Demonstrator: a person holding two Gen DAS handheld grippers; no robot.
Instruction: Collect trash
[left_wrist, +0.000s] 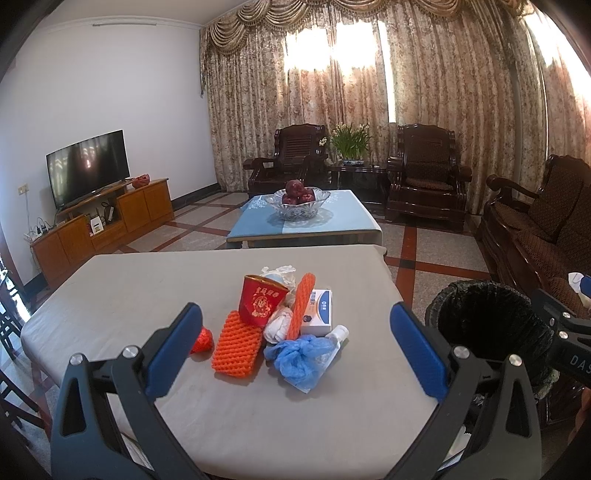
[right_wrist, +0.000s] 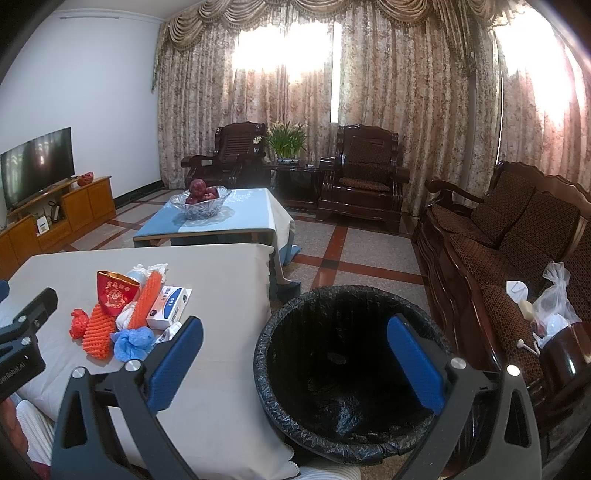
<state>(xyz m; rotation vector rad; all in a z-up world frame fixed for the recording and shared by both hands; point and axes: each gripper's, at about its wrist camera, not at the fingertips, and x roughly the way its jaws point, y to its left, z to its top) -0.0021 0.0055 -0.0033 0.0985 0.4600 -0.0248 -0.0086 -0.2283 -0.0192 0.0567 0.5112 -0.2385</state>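
A pile of trash lies on the grey-covered table (left_wrist: 147, 280): a red paper cup (left_wrist: 260, 302), orange foam nets (left_wrist: 236, 349), a small red scrap (left_wrist: 202, 341), white tissue (left_wrist: 279, 325), a white and blue box (left_wrist: 317, 308), a small clear bottle (left_wrist: 334, 338) and a crumpled blue glove (left_wrist: 299, 356). My left gripper (left_wrist: 295, 350) is open and empty, just short of the pile. A bin with a black liner (right_wrist: 343, 354) stands right of the table. My right gripper (right_wrist: 295, 362) is open and empty above the bin's near rim. The pile also shows in the right wrist view (right_wrist: 129, 314).
A blue-covered coffee table (left_wrist: 332, 221) with a glass fruit bowl (left_wrist: 297, 203) stands beyond. Dark wooden armchairs (left_wrist: 424, 177) and a sofa (right_wrist: 517, 240) with a plastic bag (right_wrist: 554, 299) are at the right. A TV (left_wrist: 88, 166) on a wooden cabinet is at the left.
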